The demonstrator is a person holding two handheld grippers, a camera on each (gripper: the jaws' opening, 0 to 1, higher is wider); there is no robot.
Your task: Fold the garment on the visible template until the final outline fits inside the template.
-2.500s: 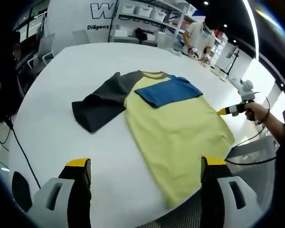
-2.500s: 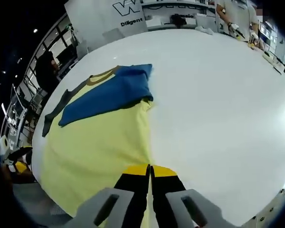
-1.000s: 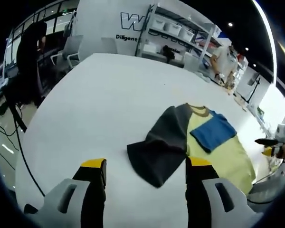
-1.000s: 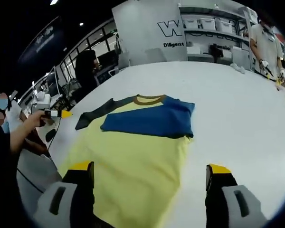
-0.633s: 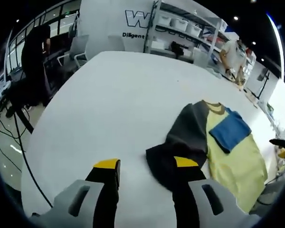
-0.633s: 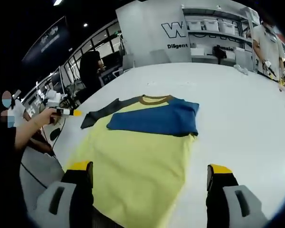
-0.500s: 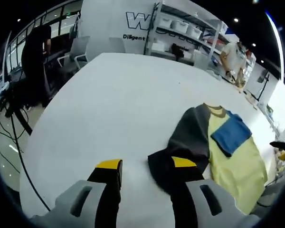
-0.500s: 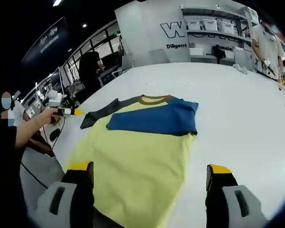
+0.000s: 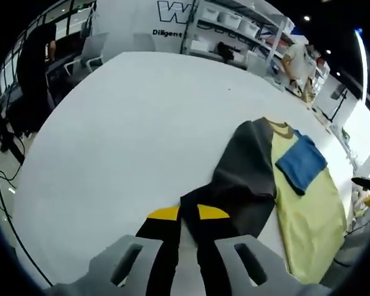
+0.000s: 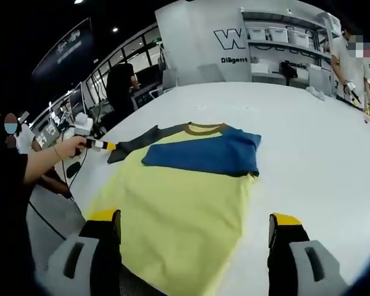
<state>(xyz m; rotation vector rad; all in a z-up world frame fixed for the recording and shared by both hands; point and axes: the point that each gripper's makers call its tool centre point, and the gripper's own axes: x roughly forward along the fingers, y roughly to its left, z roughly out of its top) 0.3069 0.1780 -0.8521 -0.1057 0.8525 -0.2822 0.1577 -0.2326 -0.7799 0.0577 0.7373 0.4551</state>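
left gripper (image 9: 188, 216): jaws pinched together on the cuff edge of the dark sleeve (image 9: 243, 179)
garment (image 9: 302, 197): yellow body, blue sleeve (image 9: 301, 163) folded across chest, flat on white table (image 9: 123, 117)
background: shelving (image 9: 234, 31), person (image 9: 296, 61) standing

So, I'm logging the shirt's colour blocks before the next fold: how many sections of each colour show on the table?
Yellow body: 1
Blue sleeve, folded over the chest: 1
Dark grey sleeve, its cuff pinched by the left tool: 1
Brown collar: 1
Total: 4
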